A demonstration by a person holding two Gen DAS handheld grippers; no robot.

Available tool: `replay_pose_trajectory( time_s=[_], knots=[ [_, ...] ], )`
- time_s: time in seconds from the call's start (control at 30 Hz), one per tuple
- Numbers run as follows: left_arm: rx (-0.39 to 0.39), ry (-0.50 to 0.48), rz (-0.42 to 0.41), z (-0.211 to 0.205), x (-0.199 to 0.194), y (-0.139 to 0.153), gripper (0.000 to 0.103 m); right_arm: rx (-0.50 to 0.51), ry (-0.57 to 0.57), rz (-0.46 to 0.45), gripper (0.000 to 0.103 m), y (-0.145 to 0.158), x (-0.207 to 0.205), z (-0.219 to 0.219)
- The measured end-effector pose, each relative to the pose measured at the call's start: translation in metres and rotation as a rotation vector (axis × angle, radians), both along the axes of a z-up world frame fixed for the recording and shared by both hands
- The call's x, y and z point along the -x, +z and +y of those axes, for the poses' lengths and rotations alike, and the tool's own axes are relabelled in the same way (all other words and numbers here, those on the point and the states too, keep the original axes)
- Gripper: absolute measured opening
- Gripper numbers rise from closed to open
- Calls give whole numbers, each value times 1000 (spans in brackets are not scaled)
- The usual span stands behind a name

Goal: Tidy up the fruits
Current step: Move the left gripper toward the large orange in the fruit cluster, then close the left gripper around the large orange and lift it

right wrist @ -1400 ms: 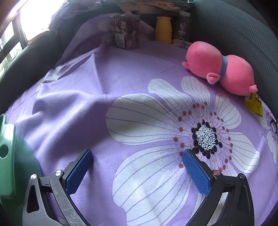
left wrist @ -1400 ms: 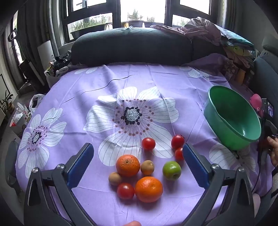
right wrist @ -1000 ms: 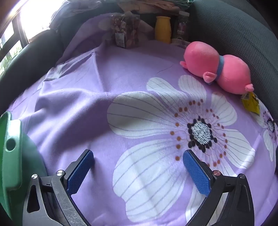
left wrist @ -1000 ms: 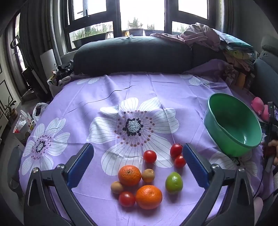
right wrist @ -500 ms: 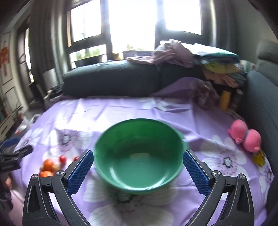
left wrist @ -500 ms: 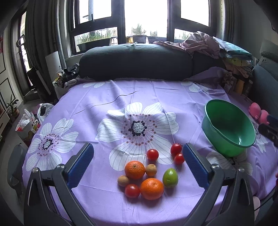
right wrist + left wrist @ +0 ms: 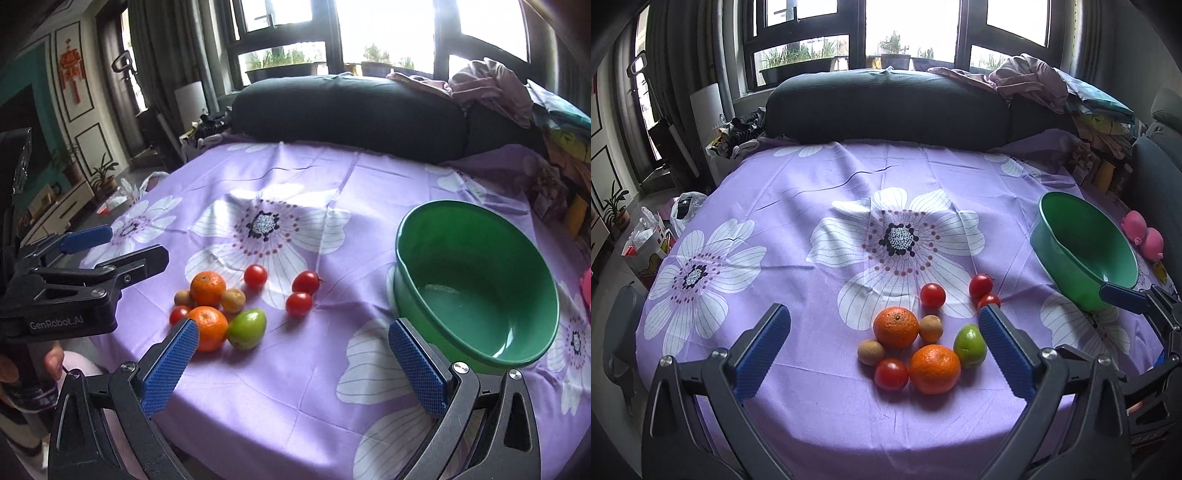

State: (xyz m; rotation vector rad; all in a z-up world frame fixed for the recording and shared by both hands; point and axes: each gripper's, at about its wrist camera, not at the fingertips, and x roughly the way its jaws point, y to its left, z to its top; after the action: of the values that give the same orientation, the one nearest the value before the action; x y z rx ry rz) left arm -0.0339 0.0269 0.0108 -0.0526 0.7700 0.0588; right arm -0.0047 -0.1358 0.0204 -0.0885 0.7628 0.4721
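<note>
A cluster of fruit lies on the purple flowered cloth: two oranges [image 7: 896,326] [image 7: 935,368], a green fruit [image 7: 970,346] [image 7: 247,328], several red tomatoes [image 7: 932,294] [image 7: 255,276] and two small brown fruits [image 7: 931,328]. An empty green bowl [image 7: 1084,245] [image 7: 476,277] stands to their right. My left gripper [image 7: 882,345] is open and empty above the near edge, in front of the fruit. My right gripper [image 7: 291,360] is open and empty, between the fruit and the bowl.
A dark sofa back [image 7: 886,107] runs behind the cloth. A pile of clothes [image 7: 1027,81] lies at the back right. A pink plush toy [image 7: 1143,236] lies beyond the bowl. Bags [image 7: 650,236] stand on the floor at the left.
My left gripper has pulled back and risen, so the fruit looks smaller. My right gripper has swung left from the pink toy to face the bowl and fruit.
</note>
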Motion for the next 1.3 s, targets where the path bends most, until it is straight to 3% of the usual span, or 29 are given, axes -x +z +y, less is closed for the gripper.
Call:
replay_pose_trajectory(
  time_s=[0.33,0.63,0.73,0.8,0.93,1.07,1.3],
  knots=[
    [57,-38,22,6,-7,-8,102,-4,26,19,103,-2,-5,12],
    [311,-153,63,26,-10,-25,101,-4,73,49,103,-14,-7,21],
    [374,-197,77,26,-6,-33,100,-24,107,76,97,-21,-7,22],
    [396,-223,86,26,-2,-37,96,-44,136,101,95,-27,-4,25],
    [424,-252,130,24,1,-47,94,-112,221,140,80,-36,0,33],
    [440,-272,166,21,-3,-53,77,-160,263,197,73,-49,-2,44],
    [458,-300,186,24,-13,-54,63,-195,267,261,62,-64,-12,59]
  ],
)
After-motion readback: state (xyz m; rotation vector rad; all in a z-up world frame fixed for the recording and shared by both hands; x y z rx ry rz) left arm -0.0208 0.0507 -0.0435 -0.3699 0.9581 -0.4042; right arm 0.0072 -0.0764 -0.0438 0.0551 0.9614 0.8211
